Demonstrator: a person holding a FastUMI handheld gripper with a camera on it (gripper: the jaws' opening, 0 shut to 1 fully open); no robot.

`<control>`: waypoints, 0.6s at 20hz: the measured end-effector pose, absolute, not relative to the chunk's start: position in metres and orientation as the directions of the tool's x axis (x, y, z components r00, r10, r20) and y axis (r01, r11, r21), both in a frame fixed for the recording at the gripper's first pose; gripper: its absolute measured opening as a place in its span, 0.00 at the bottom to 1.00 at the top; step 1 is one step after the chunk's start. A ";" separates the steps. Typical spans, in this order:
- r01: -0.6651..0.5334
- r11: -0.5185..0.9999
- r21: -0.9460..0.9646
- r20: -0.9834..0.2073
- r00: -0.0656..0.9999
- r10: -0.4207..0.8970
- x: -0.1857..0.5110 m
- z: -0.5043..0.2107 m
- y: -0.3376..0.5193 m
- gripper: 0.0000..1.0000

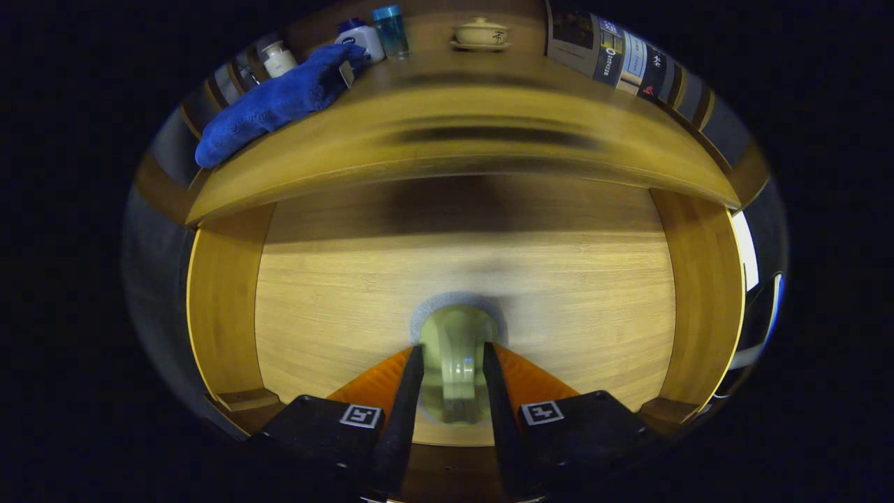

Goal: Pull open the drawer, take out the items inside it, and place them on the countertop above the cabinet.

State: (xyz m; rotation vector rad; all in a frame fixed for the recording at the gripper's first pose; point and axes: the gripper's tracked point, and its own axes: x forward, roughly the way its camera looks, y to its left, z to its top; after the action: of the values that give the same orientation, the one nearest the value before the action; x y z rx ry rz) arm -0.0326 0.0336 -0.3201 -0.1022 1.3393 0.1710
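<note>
Between the two fingers of the gripper (452, 356) sits a small pale green cup (454, 363), seen from above, its rounded body filling the narrow gap so that each finger lies against one side of it; the fingers appear pinched onto the cup, one on either flank. Its rim reaches just past the fingertips, and a greyish shadow rings it on the wood beyond. Under and around the cup spreads the wooden floor of the open drawer (335, 293), light bamboo-coloured boards running crosswise, with a drawer wall rising on either side and low corner blocks near the base of the fingers. Ahead of the fingers the drawer floor runs back into shade beneath the cabinet's front edge. Above that edge lies the countertop (489, 105), a broad wooden surface that looks smeared by motion blur. Across the countertop's left part a blue towel (279, 101) lies stretched out, one end hanging near the corner. Just behind the towel stand a small white jar (279, 59), a white bottle with a blue cap (360, 38) and a clear blue-tinted tumbler with a blue lid (390, 31), close together. Farther right, well apart from them, a beige lidded teacup on a saucer (481, 33) stands at the back of the countertop.
</note>
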 end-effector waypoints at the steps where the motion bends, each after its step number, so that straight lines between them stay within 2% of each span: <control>1: -0.185 0.983 0.023 -0.973 0.221 0.065 -0.031 -0.320 0.034 0.46; 2: -0.189 0.982 0.027 -0.973 0.218 0.068 -0.033 -0.321 0.035 0.34; 4: -0.188 0.981 0.037 -0.972 0.220 0.079 -0.035 -0.318 0.037 0.32; 5: -0.194 0.980 0.042 -0.971 0.224 0.086 -0.037 -0.315 0.037 0.24; 12: -0.239 0.971 -0.007 -0.949 0.308 0.070 -0.047 -0.272 0.032 0.24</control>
State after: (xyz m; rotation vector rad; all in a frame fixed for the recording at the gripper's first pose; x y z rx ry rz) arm -0.0468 0.0315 -0.2723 -0.1566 1.2425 0.2053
